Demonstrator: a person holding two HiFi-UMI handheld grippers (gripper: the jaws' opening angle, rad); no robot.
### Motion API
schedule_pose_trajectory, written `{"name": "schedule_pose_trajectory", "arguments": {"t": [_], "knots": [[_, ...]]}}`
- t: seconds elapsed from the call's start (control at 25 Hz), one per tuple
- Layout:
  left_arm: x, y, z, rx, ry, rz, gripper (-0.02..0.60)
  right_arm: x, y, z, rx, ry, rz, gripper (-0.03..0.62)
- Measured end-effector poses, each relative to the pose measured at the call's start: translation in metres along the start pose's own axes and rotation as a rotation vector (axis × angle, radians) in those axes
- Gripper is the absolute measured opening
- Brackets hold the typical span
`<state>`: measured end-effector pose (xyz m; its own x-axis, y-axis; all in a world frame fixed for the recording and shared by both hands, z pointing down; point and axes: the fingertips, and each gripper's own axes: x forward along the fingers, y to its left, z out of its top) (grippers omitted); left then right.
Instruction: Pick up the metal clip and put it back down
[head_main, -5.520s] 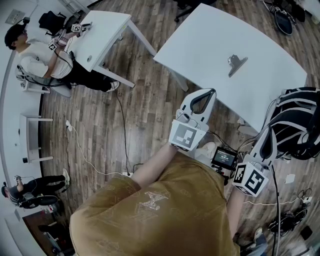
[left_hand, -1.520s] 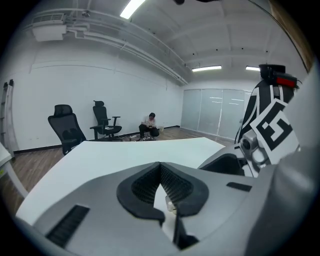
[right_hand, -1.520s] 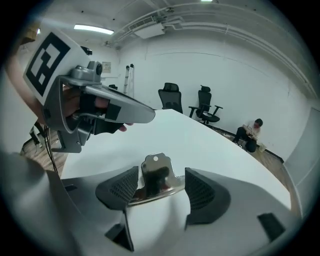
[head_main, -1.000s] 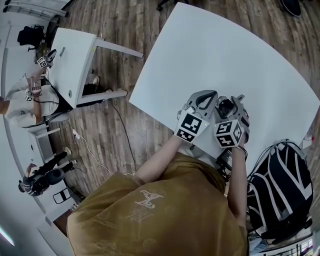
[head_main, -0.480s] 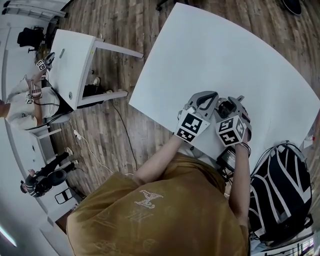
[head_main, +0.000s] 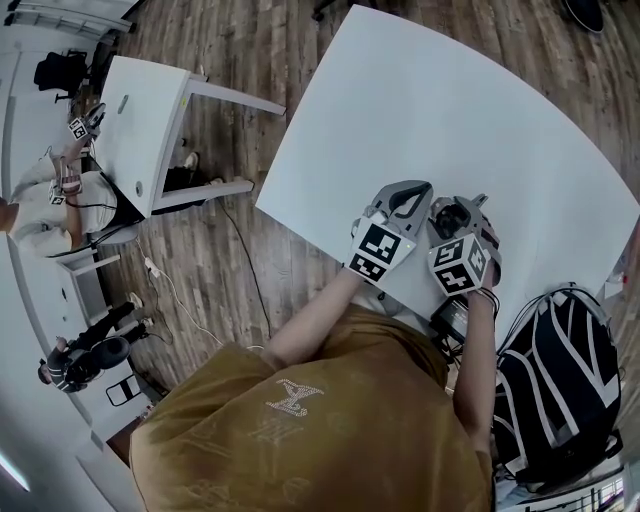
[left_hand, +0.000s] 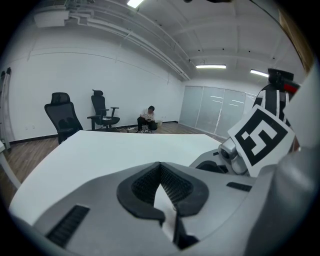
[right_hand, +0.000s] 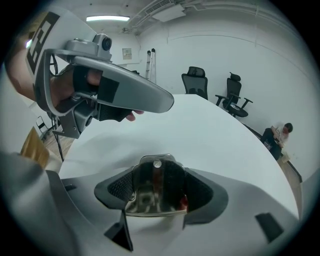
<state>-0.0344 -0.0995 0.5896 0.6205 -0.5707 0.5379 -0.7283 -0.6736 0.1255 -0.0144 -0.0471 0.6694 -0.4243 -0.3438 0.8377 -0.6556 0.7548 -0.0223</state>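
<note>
Right gripper (right_hand: 156, 172), jaws just closing, pads meeting the metal clip (right_hand: 154, 195) on the bench (right_hand: 215, 135) near its front edge; left gripper (left_hand: 160, 169) closed and empty alongside; best to confirm a square, firm bite before lifting slowly.

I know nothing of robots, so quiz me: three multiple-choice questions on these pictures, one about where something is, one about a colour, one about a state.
1. Where is the metal clip?
A) between the right tool's jaws
B) between the left tool's jaws
C) lying free at the far end of the table

2. What colour is the table top?
A) black
B) white
C) red

3. How do the left tool's jaws stand?
A) wide apart
B) clamped on a clip
C) together, with nothing held

Answers:
1 A: the right gripper view shows the clip between that tool's pads, which have just been closing on it.
2 B: every view shows a plain white top.
3 C: the left gripper view shows the tips meeting, with only table behind them.
</note>
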Motion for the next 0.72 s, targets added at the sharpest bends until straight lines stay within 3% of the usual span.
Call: {"name": "schedule_pose_trajectory", "arguments": {"t": [0.72], "knots": [[-0.007, -0.014, 0.019, 0.022, -0.044, -0.012, 0.006, -0.052, -0.021, 0.005, 0.121, -0.130, -0.133, 0.305]]}}
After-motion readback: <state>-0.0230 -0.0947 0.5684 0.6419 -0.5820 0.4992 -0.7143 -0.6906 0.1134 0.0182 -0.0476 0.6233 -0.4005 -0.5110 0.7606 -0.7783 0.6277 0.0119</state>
